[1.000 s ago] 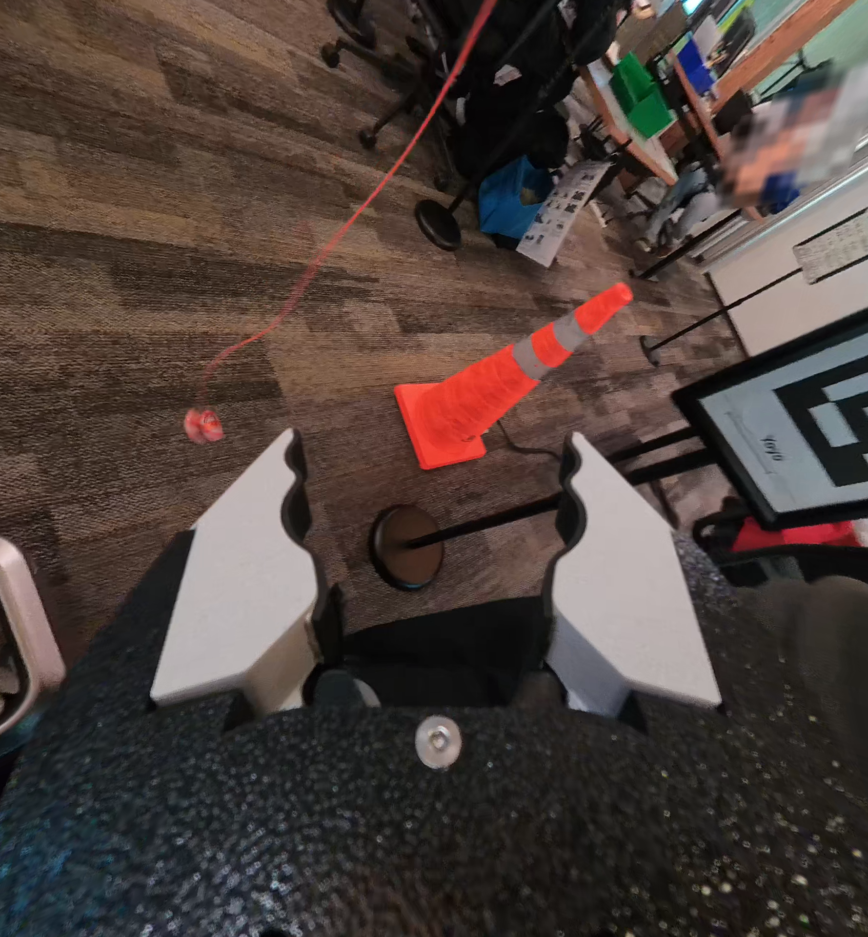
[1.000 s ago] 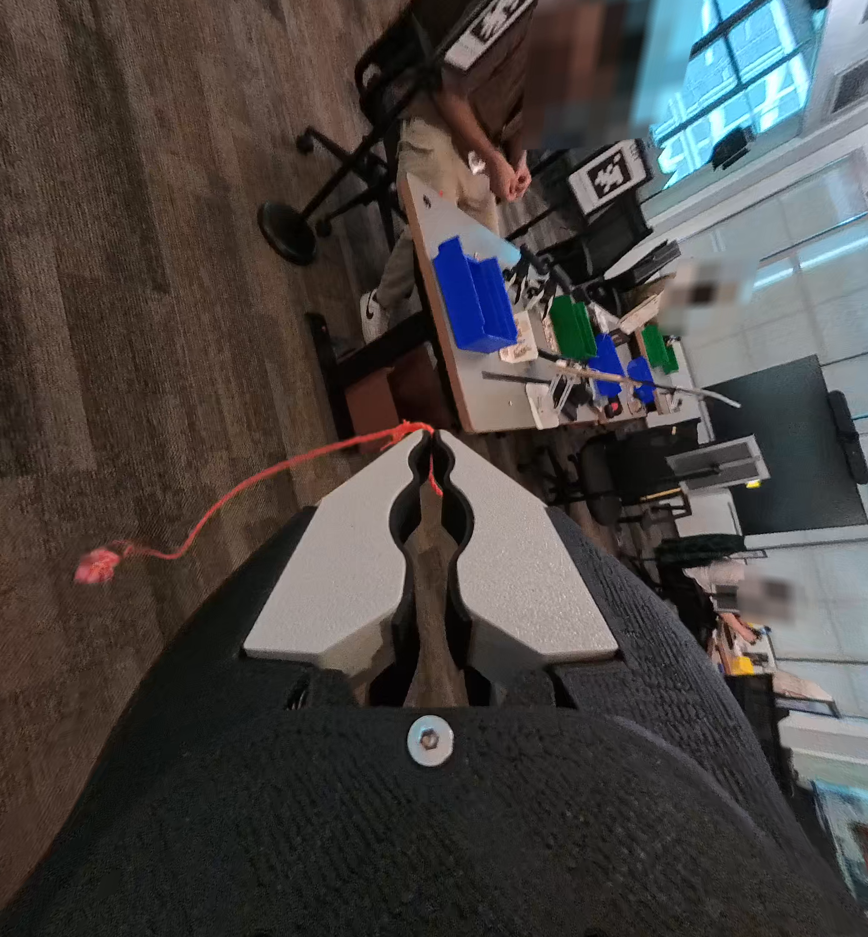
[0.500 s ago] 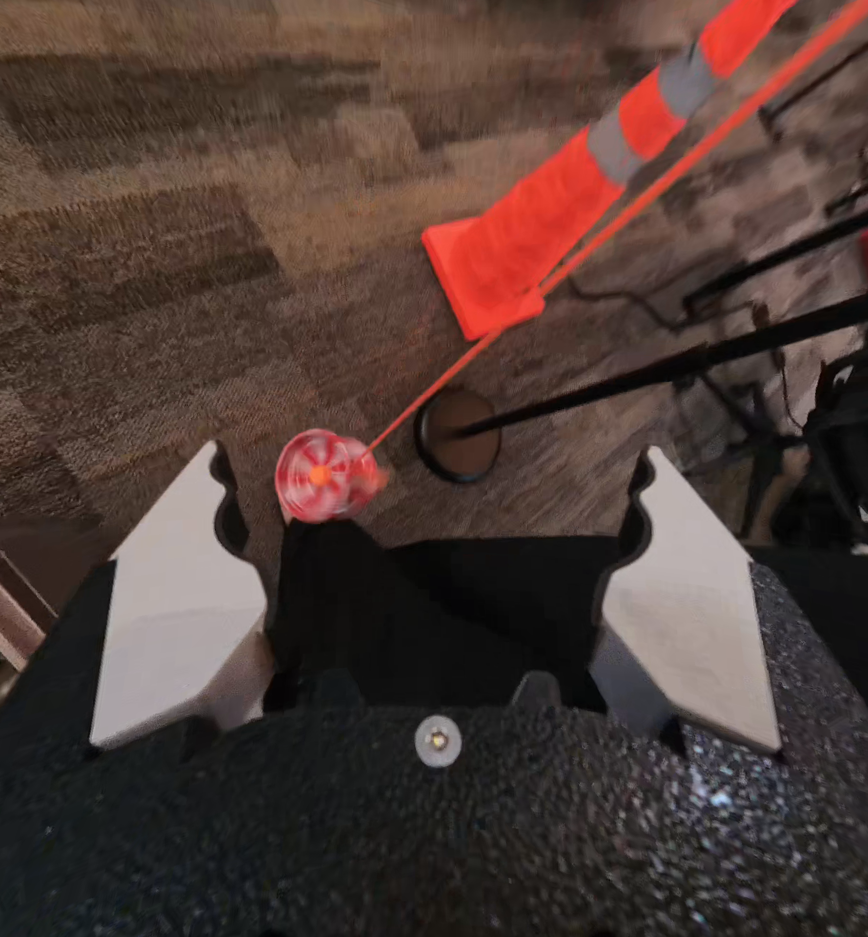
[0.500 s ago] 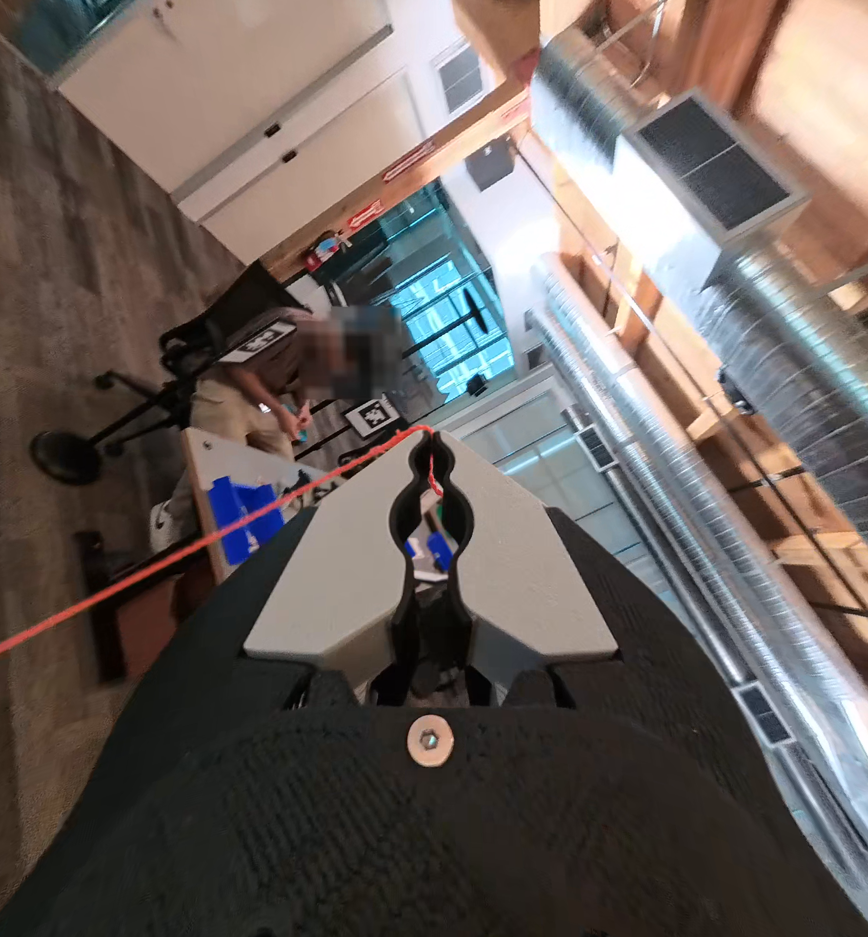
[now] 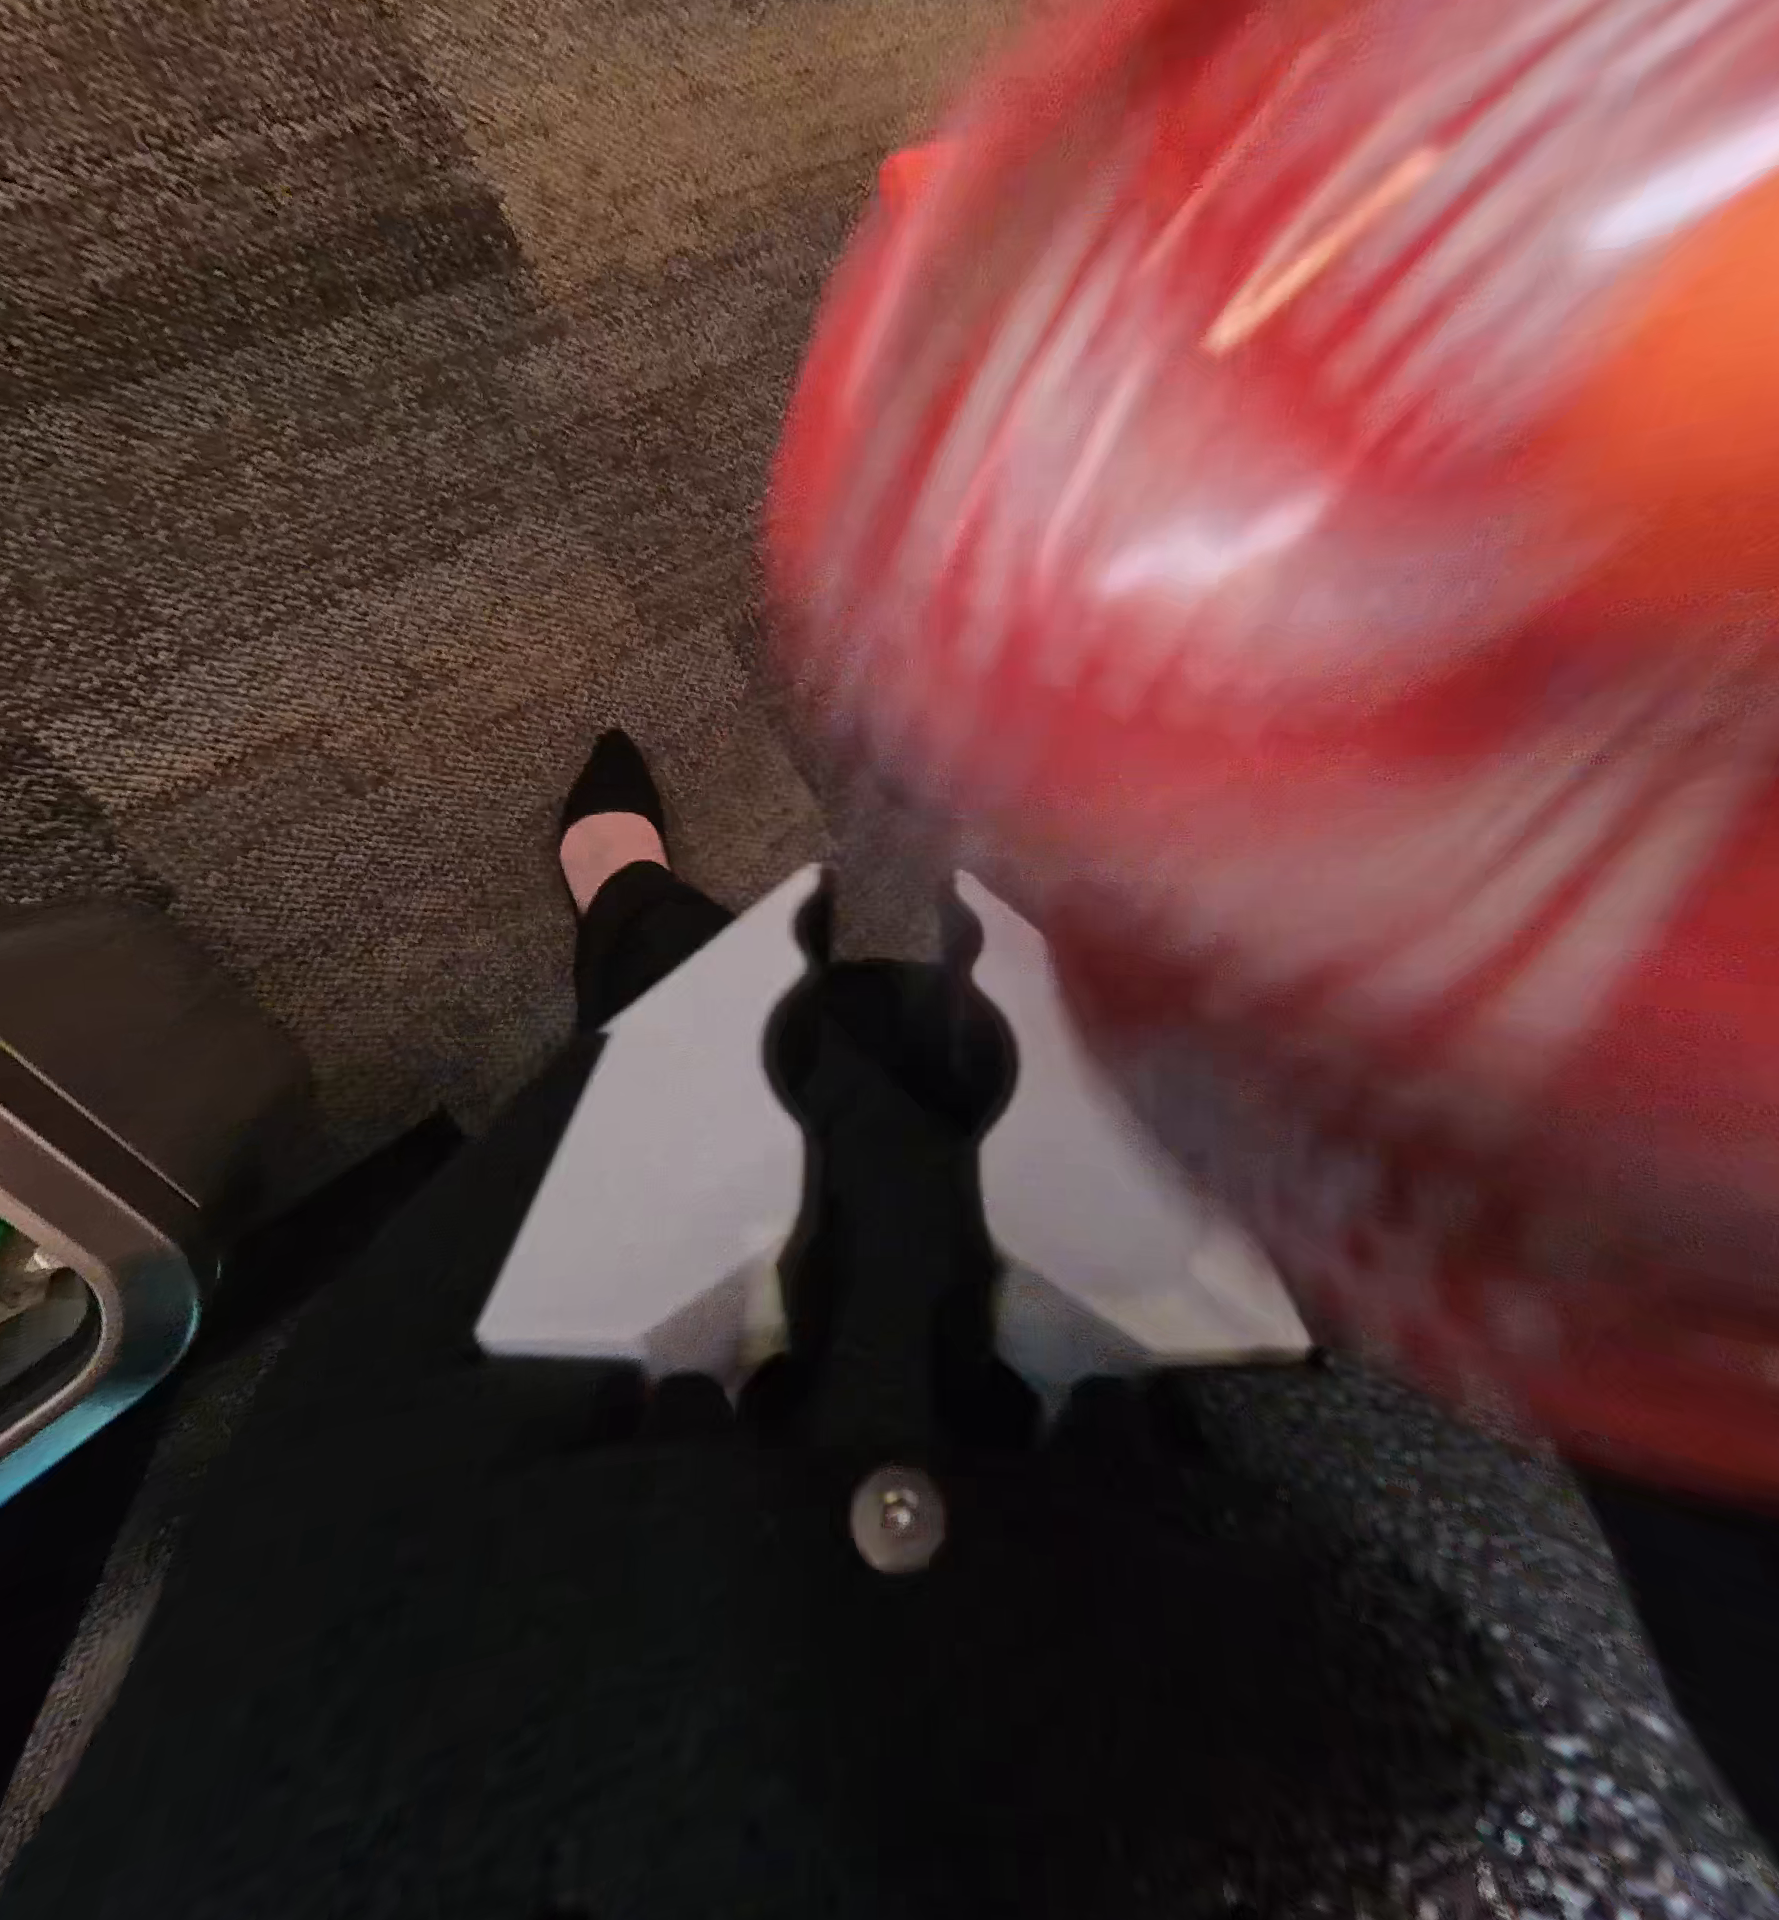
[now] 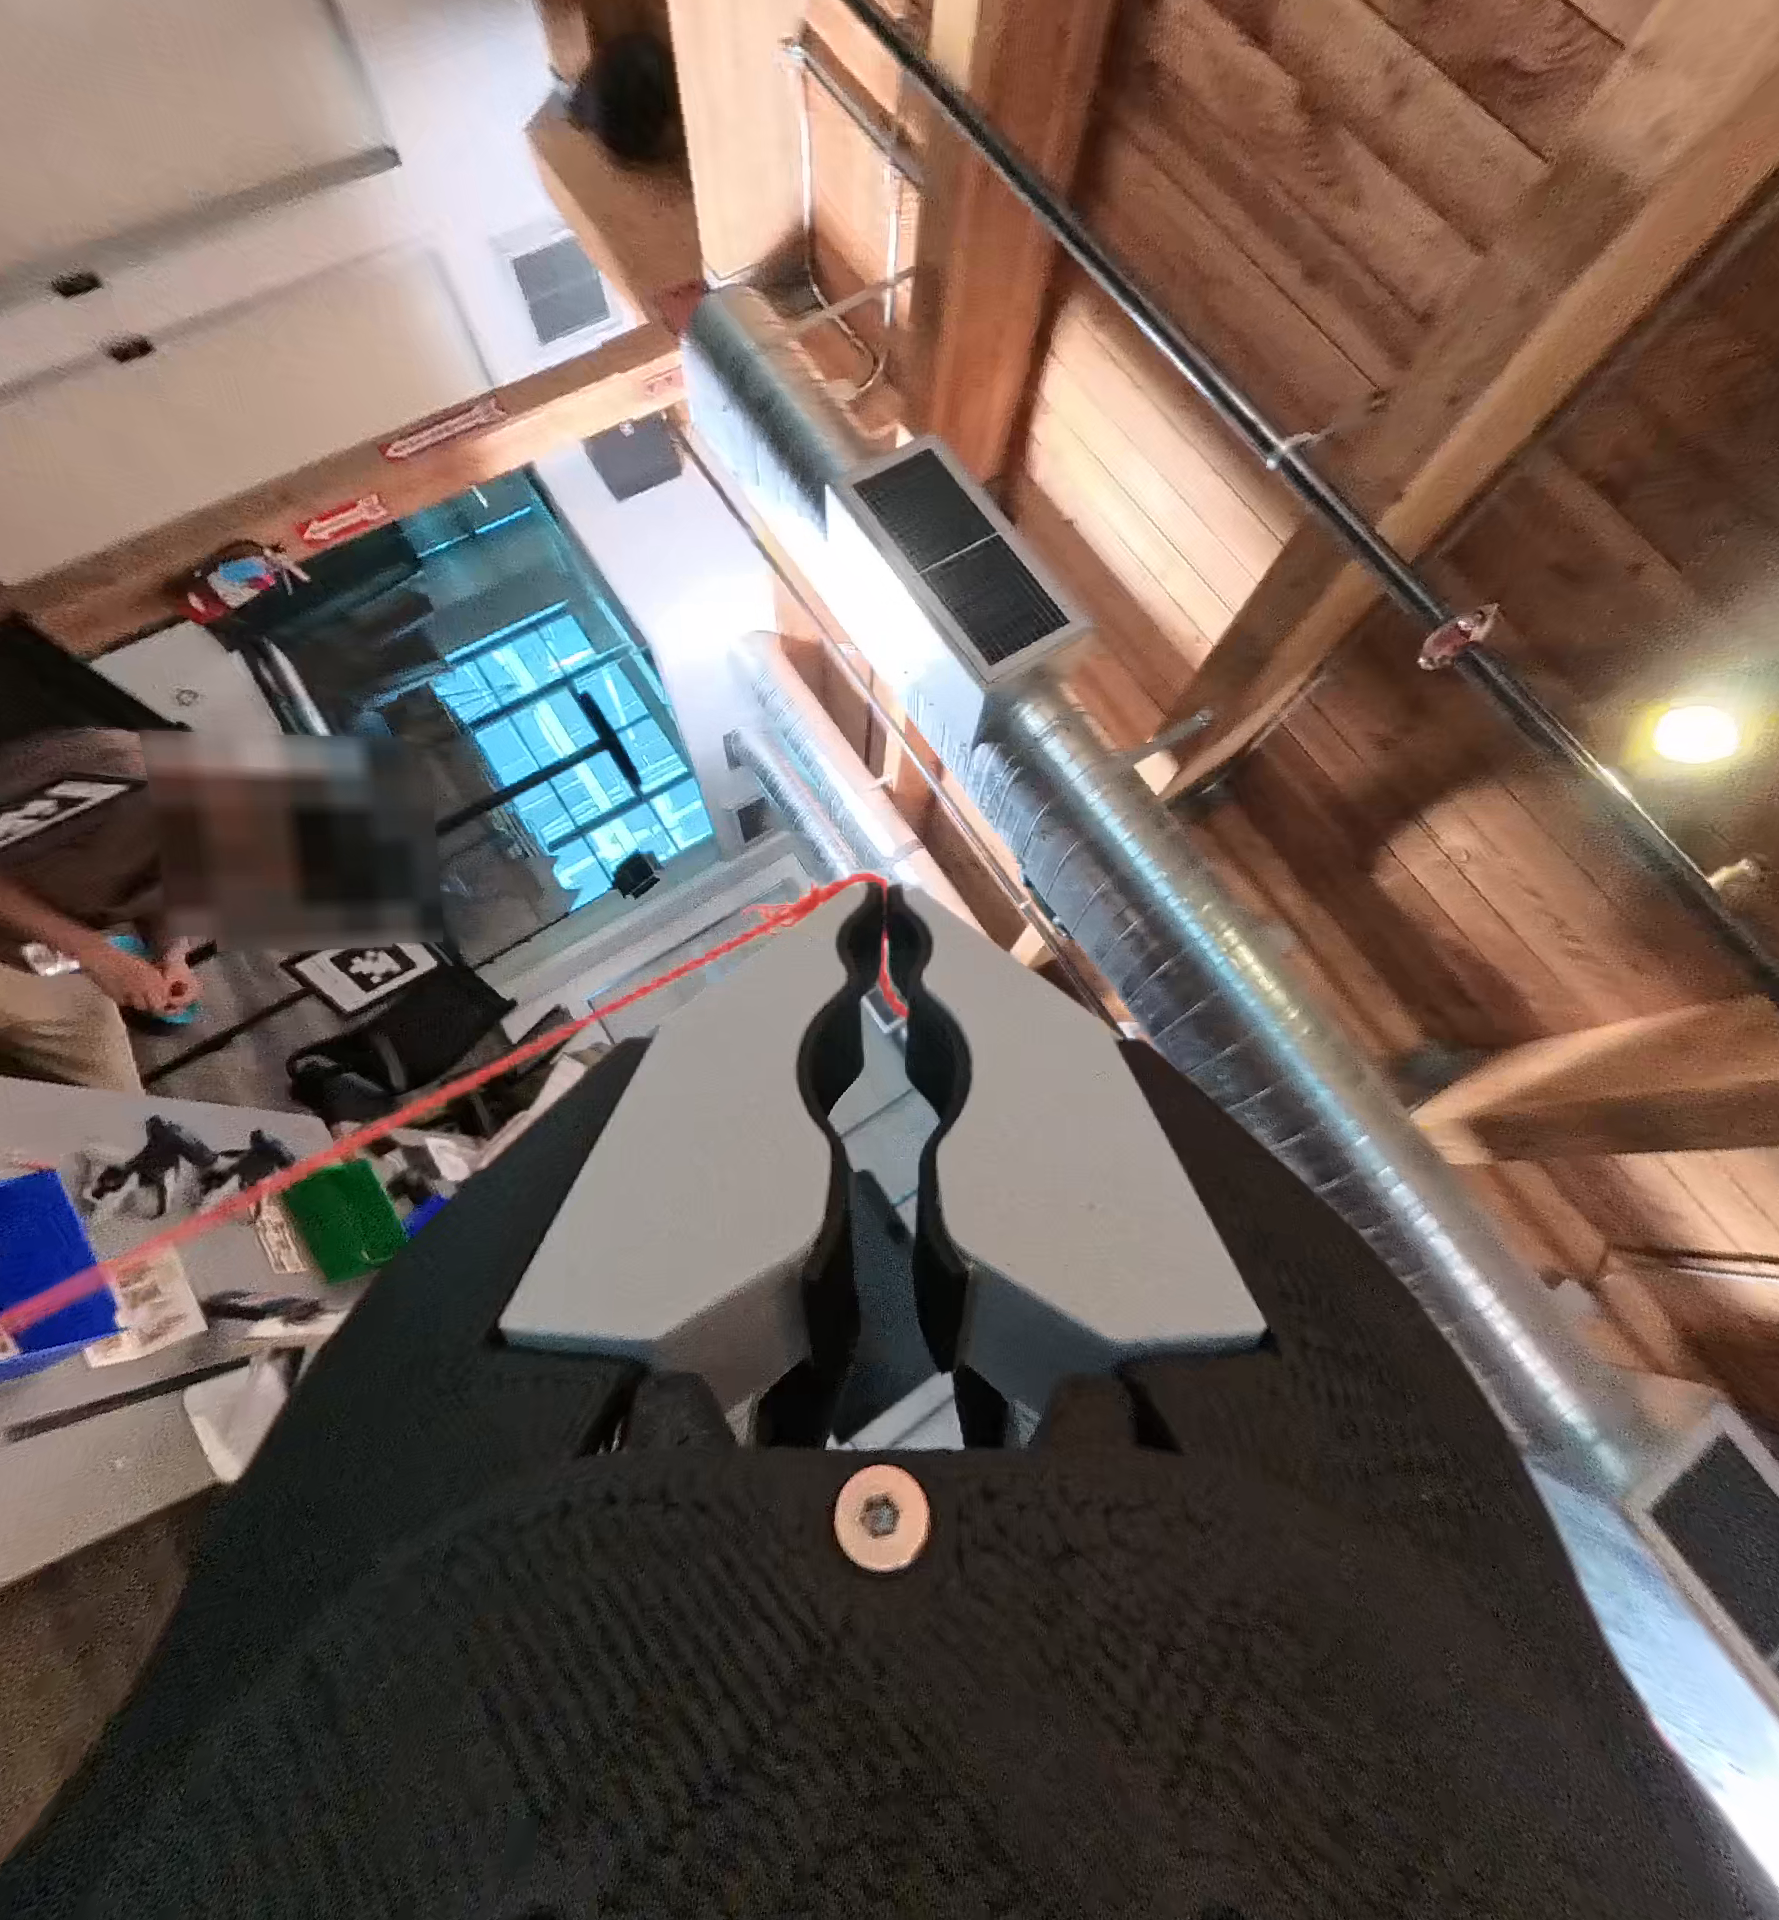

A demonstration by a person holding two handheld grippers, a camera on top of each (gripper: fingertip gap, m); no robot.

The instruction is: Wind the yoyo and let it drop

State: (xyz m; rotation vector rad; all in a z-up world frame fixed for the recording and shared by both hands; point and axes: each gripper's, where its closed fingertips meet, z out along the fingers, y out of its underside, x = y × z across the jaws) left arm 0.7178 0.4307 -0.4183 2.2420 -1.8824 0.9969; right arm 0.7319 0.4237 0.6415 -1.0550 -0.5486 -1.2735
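The red yoyo (image 5: 1332, 623) is a large blurred red mass very close to the left wrist camera. It fills the upper right of that view and hides part of my left gripper's right finger. My left gripper (image 5: 890, 904) points down at the carpet with its jaws almost together and nothing between the tips. My right gripper (image 6: 885, 899) points up toward the ceiling and is shut on the end of the red string (image 6: 449, 1101). The string runs taut from its tips down to the lower left edge of the right wrist view.
A foot in a black shoe (image 5: 610, 821) stands on the brown carpet (image 5: 293, 468) just ahead of the left gripper. A grey bin edge (image 5: 54, 1195) is at the left. A person (image 6: 54, 883) stands by a table (image 6: 33, 1507) with a blue bin (image 6: 2, 1268). Metal ducts (image 6: 1124, 883) run overhead. The gap from one gripper's tips to the other's is roughly 105 cm.
The yoyo has come up the string from near the floor to right in front of the left camera. My left gripper has closed from wide open. My right gripper has tilted up toward the ceiling.
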